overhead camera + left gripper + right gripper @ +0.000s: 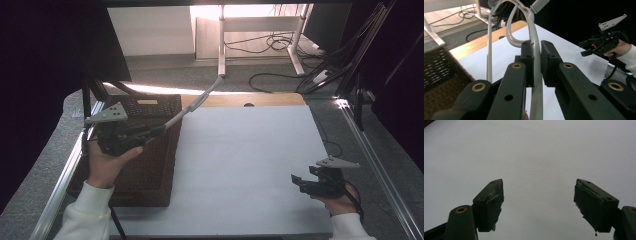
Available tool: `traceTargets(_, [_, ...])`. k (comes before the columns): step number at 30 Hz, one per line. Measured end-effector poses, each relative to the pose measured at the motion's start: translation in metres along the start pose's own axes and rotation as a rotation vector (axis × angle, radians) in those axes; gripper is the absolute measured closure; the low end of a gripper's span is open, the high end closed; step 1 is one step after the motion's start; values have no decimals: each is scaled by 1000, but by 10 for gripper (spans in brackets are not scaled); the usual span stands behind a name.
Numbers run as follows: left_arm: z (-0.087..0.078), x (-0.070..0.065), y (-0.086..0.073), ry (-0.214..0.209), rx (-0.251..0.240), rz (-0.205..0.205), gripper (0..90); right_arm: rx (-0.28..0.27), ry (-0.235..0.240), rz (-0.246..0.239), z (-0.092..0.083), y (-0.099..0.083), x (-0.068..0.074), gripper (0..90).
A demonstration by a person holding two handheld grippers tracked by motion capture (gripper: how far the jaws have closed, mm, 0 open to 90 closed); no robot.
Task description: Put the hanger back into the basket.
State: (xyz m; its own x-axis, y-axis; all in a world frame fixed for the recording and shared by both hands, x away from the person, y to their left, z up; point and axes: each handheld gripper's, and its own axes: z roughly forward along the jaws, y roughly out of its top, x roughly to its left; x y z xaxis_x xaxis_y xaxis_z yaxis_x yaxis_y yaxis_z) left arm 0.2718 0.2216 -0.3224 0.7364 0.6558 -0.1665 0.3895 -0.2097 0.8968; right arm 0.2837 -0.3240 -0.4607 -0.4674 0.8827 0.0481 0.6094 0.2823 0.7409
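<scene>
My left gripper [155,131] [537,60] hovers over the wicker basket [150,170] [439,72] at the table's left, shut on a grey plastic hanger [192,106] [534,30]. The hanger's bar runs between the pads, and its curved end reaches up and right past the table's far edge. Over the white sheet [250,160] [531,150] near the front right corner, a hand holds my right gripper [296,181] [537,205] [585,48] low. Its jaws stand wide open with nothing between them.
The dark brown basket holds a dark perforated item [145,106] with a tan label at its far end. Metal rails [370,150] run along both sides of the table. Beyond the far edge are a desk frame [222,40] and floor cables [280,42].
</scene>
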Motion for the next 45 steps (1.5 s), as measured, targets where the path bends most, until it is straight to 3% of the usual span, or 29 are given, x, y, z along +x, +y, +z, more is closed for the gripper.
traceTargets(10, [-43,21,-17,66,-51,-42,815,3,0,-3,1,1,1,240])
traceTargets(18, [-64,35,-32,92,-62,-79,815,4,1,-12,2,2,3,237])
traceTargets(40, [-76,68,-79,98,-21,-128,815,12,-1,-19,4,2,4,237])
traceTargets(45, [-74,71,-85,89,3,-115,815,13,-1,-22,5,2,5,236])
